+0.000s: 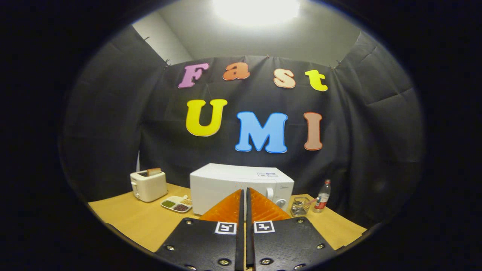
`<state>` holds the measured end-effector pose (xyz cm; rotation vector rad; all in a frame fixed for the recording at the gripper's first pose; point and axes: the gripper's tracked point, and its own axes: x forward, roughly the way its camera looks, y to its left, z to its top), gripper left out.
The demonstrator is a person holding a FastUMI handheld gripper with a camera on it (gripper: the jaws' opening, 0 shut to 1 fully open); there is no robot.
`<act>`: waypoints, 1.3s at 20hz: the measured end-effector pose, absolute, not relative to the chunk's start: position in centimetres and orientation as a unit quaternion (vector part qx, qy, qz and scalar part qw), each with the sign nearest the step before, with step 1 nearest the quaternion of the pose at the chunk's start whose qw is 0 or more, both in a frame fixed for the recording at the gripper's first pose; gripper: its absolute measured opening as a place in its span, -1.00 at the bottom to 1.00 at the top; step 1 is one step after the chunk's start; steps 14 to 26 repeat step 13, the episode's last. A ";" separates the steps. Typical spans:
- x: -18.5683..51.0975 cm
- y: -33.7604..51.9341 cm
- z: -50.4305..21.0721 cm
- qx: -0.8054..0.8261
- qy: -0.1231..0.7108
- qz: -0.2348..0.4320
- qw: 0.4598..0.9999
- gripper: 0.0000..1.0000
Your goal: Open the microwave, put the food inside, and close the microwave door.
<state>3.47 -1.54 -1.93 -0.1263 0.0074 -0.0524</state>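
**Microwave shut, approach not yet begun**

The hand-held gripper was held back from the counter, its fingers pressed together on nothing. Beyond them the microwave stood closed. A divided food dish lay between it and the toaster, within easy reach. Bare counter was left in front for a swinging door.

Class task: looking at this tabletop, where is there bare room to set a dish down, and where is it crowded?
Bare: the table before the toaster and tray. Crowded: between microwave, basket and bottle. The hand-held gripper, fingers together, holds nothing.
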 end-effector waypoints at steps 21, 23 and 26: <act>3.3 0.7 -1.2 -0.036 -0.017 -0.013 0.999 0.92; 3.3 0.7 -1.2 -0.036 -0.017 -0.013 0.999 0.92; 3.3 0.7 -1.2 -0.036 -0.017 -0.013 0.999 0.92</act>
